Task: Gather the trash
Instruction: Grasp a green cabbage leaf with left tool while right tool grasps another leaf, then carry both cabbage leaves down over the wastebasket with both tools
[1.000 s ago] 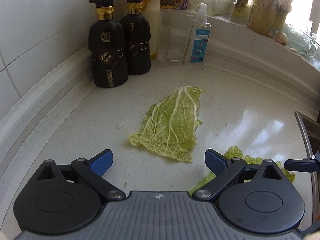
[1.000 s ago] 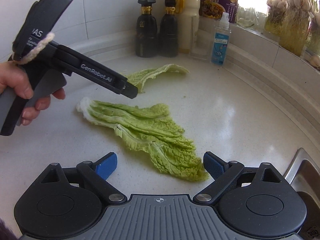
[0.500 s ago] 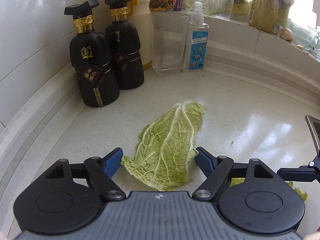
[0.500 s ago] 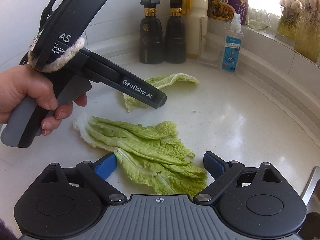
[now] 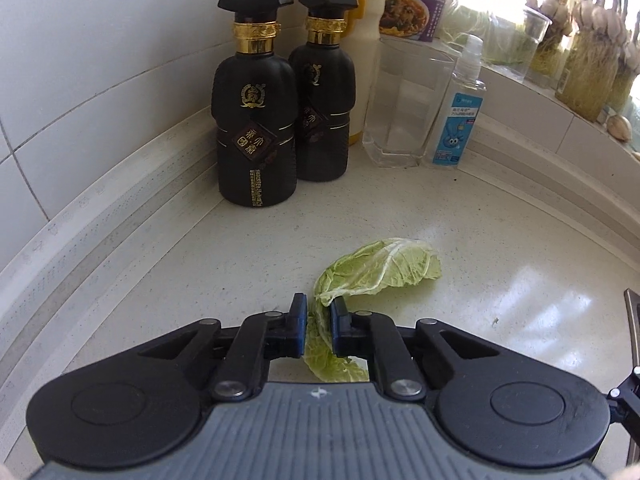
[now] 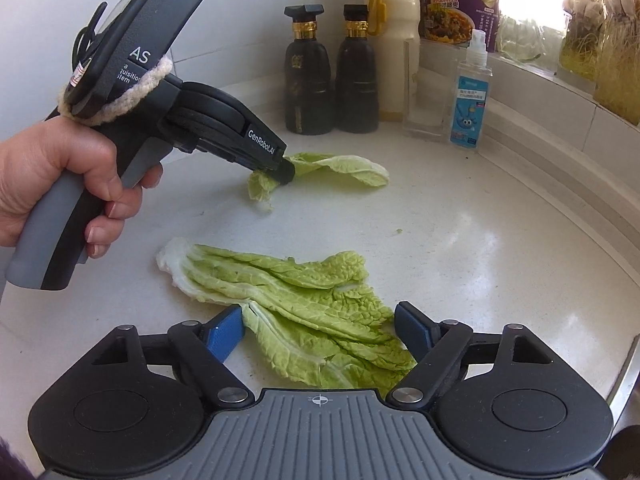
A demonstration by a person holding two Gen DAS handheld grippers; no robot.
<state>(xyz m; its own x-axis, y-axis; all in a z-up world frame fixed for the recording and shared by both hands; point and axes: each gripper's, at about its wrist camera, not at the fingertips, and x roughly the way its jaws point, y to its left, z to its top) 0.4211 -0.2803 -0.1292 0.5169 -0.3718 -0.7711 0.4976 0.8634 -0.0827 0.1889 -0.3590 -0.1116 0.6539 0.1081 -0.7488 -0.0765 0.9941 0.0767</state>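
A pale cabbage leaf (image 5: 384, 268) lies crumpled on the white counter. My left gripper (image 5: 319, 312) has its jaws closing, and the pads pinch the leaf's near end. The right wrist view shows that same left gripper (image 6: 286, 170), held in a person's hand (image 6: 68, 188), with its tip on the small leaf (image 6: 340, 164). A larger, ruffled cabbage leaf (image 6: 296, 292) lies nearer. My right gripper (image 6: 320, 320) straddles its lower part. Its jaws are closing with the leaf between them, and the blue pads sit at the leaf's edges without squeezing it.
Two black bottles (image 5: 256, 120) stand in the back corner beside a white bottle (image 6: 394, 36), a clear glass jar (image 5: 404, 104) and a small spray bottle (image 5: 460, 108). A noodle cup (image 6: 460, 8) sits on the ledge. The sink rim (image 6: 624, 360) runs along the right.
The left jaws went from wide open to pinched on the small leaf, which bunched up from flat. The right jaws narrowed slightly around the large leaf.
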